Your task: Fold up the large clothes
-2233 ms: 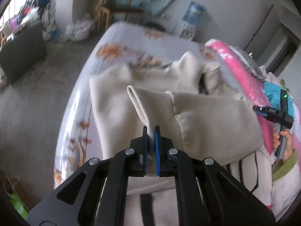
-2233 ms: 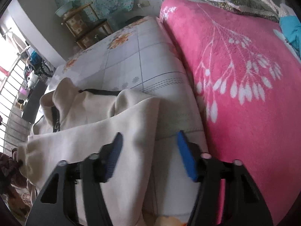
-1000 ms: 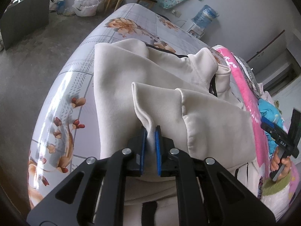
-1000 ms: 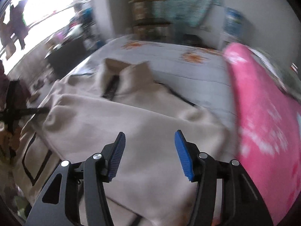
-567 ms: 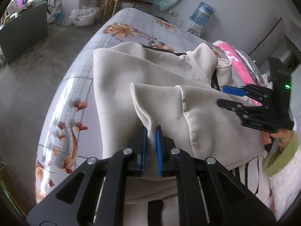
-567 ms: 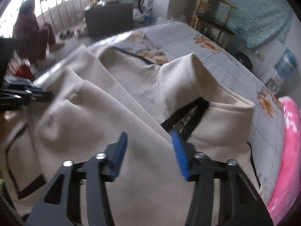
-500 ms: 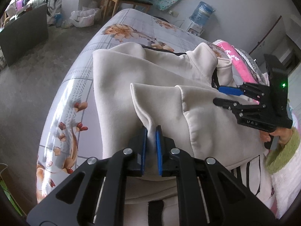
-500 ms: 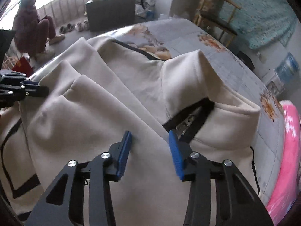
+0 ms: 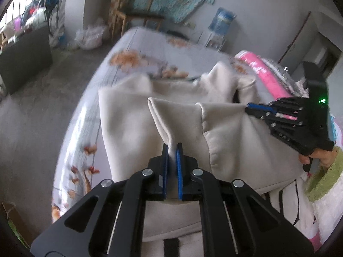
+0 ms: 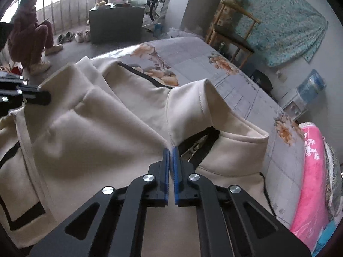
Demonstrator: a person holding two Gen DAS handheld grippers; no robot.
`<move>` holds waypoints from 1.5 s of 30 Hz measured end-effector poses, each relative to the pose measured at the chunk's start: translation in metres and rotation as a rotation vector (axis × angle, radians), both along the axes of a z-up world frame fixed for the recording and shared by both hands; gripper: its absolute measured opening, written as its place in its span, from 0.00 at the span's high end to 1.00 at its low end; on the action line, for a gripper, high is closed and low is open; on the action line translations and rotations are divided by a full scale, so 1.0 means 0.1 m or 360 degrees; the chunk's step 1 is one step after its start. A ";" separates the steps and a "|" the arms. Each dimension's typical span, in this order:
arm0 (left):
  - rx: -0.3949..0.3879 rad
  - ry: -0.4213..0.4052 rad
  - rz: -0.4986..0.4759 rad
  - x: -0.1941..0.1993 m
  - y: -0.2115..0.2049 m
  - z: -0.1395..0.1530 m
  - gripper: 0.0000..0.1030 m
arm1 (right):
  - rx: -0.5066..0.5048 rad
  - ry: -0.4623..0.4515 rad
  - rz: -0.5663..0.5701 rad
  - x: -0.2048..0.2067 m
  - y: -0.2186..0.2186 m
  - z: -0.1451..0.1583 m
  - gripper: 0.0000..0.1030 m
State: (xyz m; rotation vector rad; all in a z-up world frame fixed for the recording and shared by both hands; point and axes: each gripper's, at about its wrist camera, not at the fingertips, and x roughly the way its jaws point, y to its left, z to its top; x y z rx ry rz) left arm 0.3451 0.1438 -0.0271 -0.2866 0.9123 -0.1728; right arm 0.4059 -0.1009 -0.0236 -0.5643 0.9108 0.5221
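A large cream zip jacket (image 9: 231, 137) with black trim lies on a bed, partly folded over itself. My left gripper (image 9: 170, 150) is shut on a raised fold at the sleeve end of the jacket. My right gripper (image 10: 170, 152) is shut on the jacket's edge just beside the collar (image 10: 214, 115) and the black zipper (image 10: 199, 143). The right gripper also shows in the left wrist view (image 9: 253, 107), pinching the cloth near the collar. The left gripper shows at the left edge of the right wrist view (image 10: 40, 95), holding the folded corner.
The bed has a grey floral sheet (image 10: 193, 60) and a pink blanket (image 10: 310, 182) along its right side. A wooden chair (image 10: 231, 32), a water jug (image 10: 310, 87) and a dark cabinet (image 10: 115, 23) stand beyond the bed. A person (image 10: 30, 40) crouches by the railing.
My right gripper swung from the pink blanket side over to the collar and closed on the jacket's edge there. My left gripper kept its hold and lifted the fold a little.
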 end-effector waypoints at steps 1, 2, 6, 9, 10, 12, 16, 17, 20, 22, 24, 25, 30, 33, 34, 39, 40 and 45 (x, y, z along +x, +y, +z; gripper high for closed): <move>0.0002 0.0041 0.0009 0.01 0.01 -0.08 0.94 | -0.0012 0.0007 0.0004 0.01 0.02 -0.05 0.97; 0.0002 0.0054 0.0014 0.00 0.02 -0.12 0.94 | -0.0027 0.0013 0.0008 0.03 0.05 -0.12 0.96; -0.0060 0.0072 0.0032 -0.01 0.08 -0.20 0.93 | -0.0021 0.0044 -0.0022 0.08 0.06 -0.21 0.92; -0.0072 0.0085 0.0041 0.01 0.08 -0.21 0.90 | 0.0044 0.0041 -0.0136 0.05 -0.16 0.03 0.81; -0.0075 0.0087 0.0042 0.00 0.08 -0.21 0.90 | 0.0077 0.0036 -0.0178 0.01 -0.28 0.13 0.75; -0.0074 0.0083 0.0041 0.01 0.08 -0.21 0.90 | 0.0195 0.0023 -0.0305 -0.18 -0.67 0.43 0.59; -0.0093 0.0080 0.0048 0.01 0.08 -0.22 0.89 | 0.0315 0.0006 -0.0522 -0.77 -1.39 0.77 0.45; -0.0095 0.0082 0.0049 0.01 0.08 -0.22 0.89 | 0.0309 0.0017 -0.0571 -0.93 -1.53 0.79 0.44; -0.0090 0.0084 0.0055 0.01 0.07 -0.22 0.89 | 0.0255 0.0085 -0.0708 -1.39 -1.85 0.65 0.43; -0.0079 0.0080 0.0062 0.00 0.06 -0.22 0.89 | 0.0158 0.0118 -0.0775 -1.62 -1.95 0.44 0.43; -0.0067 0.0076 0.0069 -0.01 0.05 -0.22 0.89 | 0.0085 0.0146 -0.0815 -1.74 -2.00 0.24 0.43; -0.0056 0.0074 0.0071 -0.01 0.04 -0.22 0.89 | 0.0050 0.0153 -0.0839 -1.81 -2.00 0.14 0.43; -0.0049 0.0065 0.0068 -0.02 0.04 -0.22 0.89 | -0.0109 0.0062 -0.0958 -1.85 -2.17 -0.10 0.56; -0.0082 0.0060 0.0064 -0.03 0.07 -0.22 0.89 | 0.0147 0.0152 -0.1093 -1.91 -2.49 -0.08 0.56; -0.0101 0.0065 0.0060 -0.03 0.08 -0.23 0.89 | 0.0168 0.0152 -0.1103 -1.96 -2.51 -0.06 0.56; -0.0170 0.0100 0.0105 -0.19 0.24 -0.08 0.78 | 0.0198 0.0087 -0.1137 -2.31 -2.44 0.23 0.54; -0.0159 0.0076 0.0116 -0.26 0.27 -0.02 0.73 | 0.0205 0.0063 -0.1149 -2.38 -2.43 0.31 0.53; -0.0091 -0.0026 0.0089 -0.77 0.36 0.34 0.67 | 0.0383 0.0014 -0.1163 -2.83 -2.24 0.56 0.41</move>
